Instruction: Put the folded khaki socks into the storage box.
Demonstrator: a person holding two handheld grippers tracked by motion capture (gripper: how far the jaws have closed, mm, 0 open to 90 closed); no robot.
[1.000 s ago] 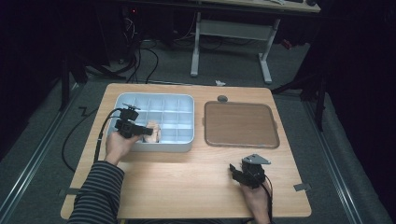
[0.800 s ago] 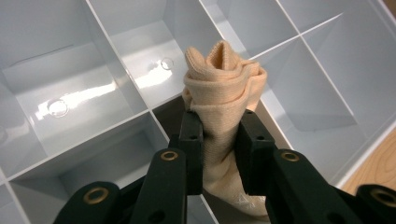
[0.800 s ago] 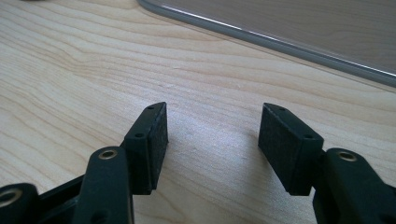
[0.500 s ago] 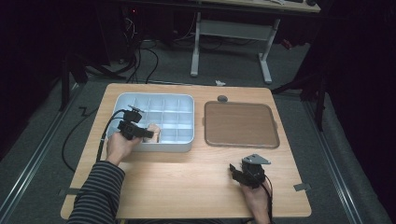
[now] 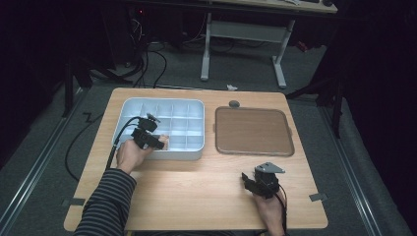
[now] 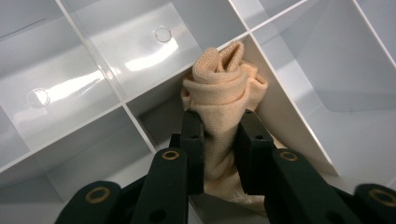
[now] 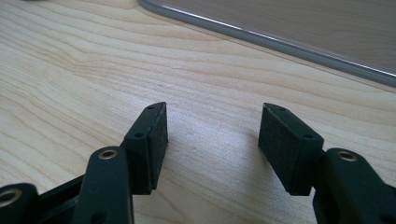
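Observation:
A rolled peach-coloured cloth (image 6: 224, 88) stands in a front compartment of the white divided tray (image 6: 116, 107), leaning into the corner of its dividers. My left gripper (image 6: 219, 140) is shut on the cloth, both pads pressing its lower part. From above, the left gripper (image 5: 156, 141) reaches over the front wall of the tray (image 5: 192, 104), with the cloth (image 5: 163, 140) at its tip. My right gripper (image 7: 212, 144) rests low over the bare wooden table (image 7: 70, 70), open, nothing between its jaws. In the high view the right gripper (image 5: 250, 183) sits near the front right of the table.
A brown tray (image 5: 253, 132) with a grey rim lies right of the white one; its rim (image 7: 280, 39) runs across the top of the right gripper view. A small grey knob (image 5: 234, 103) sits behind it. A black cable (image 5: 117, 140) trails off the table's left side.
The left hand has shifted slightly at the tray's front wall, still gripping the cloth. The right hand has stayed put.

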